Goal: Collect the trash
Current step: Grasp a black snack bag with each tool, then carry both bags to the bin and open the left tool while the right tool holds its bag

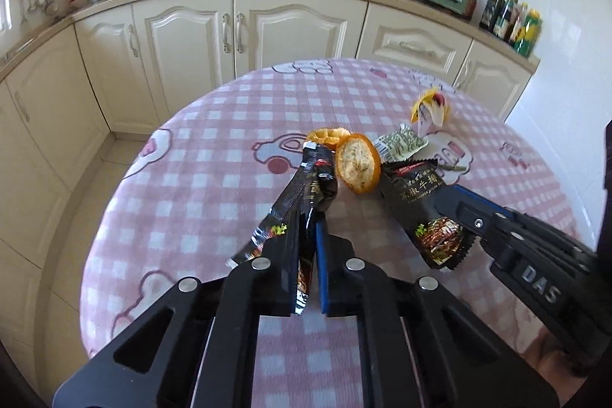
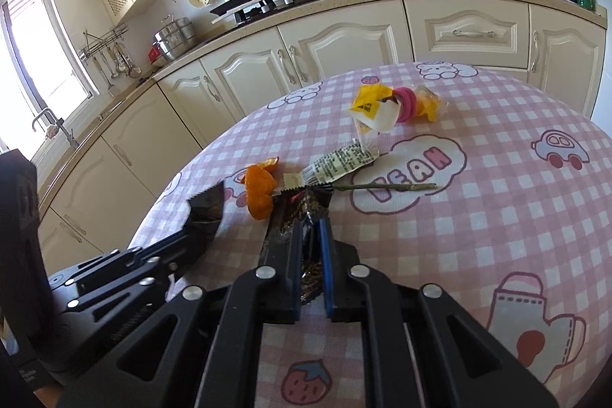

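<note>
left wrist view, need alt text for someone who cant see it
The left claw is shut on a black snack wrapper above a pink checked tablecloth, while the right claw grips a second black wrapper beside it. Orange peel and more wrappers lie just beyond, with cream kitchen cabinets behind.

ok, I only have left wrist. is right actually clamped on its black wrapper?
Observer: Yes. The right gripper has both fingers shut on the black wrapper.
Operator: greenish streak past that wrapper, what is it?
Observer: A thin green stick, lying flat on the tablecloth across the cloud print.
Operator: and the yellow packet at the back?
Observer: The yellow packet looks open, with pink rings showing in it.
</note>
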Demonstrator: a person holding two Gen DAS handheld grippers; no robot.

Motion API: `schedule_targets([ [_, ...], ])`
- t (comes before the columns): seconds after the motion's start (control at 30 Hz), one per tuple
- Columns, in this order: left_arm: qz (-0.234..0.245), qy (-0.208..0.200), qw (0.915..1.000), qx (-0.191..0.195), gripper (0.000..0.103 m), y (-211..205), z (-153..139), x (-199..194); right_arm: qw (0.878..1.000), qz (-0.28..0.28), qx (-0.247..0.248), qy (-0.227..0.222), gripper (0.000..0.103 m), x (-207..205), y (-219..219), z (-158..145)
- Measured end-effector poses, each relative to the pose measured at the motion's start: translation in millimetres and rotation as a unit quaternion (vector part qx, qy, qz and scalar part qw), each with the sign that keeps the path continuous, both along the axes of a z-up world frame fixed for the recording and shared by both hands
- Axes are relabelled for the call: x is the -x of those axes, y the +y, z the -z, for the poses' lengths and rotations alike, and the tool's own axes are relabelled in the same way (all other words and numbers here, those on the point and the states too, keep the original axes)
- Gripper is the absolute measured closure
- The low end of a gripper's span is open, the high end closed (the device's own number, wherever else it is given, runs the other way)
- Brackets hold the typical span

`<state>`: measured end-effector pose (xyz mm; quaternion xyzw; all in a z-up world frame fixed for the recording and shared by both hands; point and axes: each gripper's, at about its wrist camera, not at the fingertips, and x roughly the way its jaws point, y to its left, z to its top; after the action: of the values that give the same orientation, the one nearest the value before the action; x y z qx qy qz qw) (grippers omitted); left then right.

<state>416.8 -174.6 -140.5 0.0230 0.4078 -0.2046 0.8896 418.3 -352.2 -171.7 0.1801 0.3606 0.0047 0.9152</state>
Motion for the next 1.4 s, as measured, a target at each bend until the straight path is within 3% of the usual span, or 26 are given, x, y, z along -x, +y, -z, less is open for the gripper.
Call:
schedule_targets([
  [0.27,-0.013,-0.009,0.9996,0.025,0.098,33.0,-20.0,27.0,1.0,-0.013,0.002,-0.014,0.099,24.5,19.0,-17.4],
  [0.43,-0.021,-0.005,0.9995,0.025,0.098,45.2,-20.0,45.8,1.0,-0.004,0.011,0.011,0.096,32.4,29.0,-11.8],
  [0.5,-0.024,-0.006,0.9993,0.027,0.098,47.7,-19.7,48.8,1.0,0.002,0.018,0.018,0.071,31.3,29.6,-10.0],
  [0.67,-0.028,-0.004,0.9991,0.031,0.098,49.9,-17.1,50.0,0.999,-0.019,0.006,0.039,0.061,26.0,34.2,-0.5],
  [0.77,-0.027,-0.002,0.9992,0.031,0.098,49.9,-16.3,49.8,0.997,-0.024,0.023,0.065,0.06,19.1,39.6,10.5],
  [0.83,-0.027,-0.002,0.9992,0.031,0.098,49.8,-15.9,50.2,0.997,-0.03,0.042,0.06,0.072,20.1,44.6,12.4],
  [0.87,-0.026,-0.002,0.9991,0.032,0.098,50.7,-15.7,50.3,0.997,-0.035,0.042,0.059,0.087,20.5,46.4,13.5],
  [0.97,-0.028,-0.002,0.9989,0.039,0.098,54.1,-16.1,52.4,0.997,-0.048,0.042,0.049,0.093,25.3,54.0,10.2],
  [1.2,-0.047,-0.008,0.9975,0.052,0.098,81.8,-21.6,64.3,0.995,-0.087,0.038,0.011,0.094,33.0,93.6,-17.4],
  [1.4,-0.095,-0.018,0.9935,0.06,0.098,136.2,-27.9,74.9,0.989,-0.14,0.036,-0.007,0.095,29.7,149.8,-36.1],
])
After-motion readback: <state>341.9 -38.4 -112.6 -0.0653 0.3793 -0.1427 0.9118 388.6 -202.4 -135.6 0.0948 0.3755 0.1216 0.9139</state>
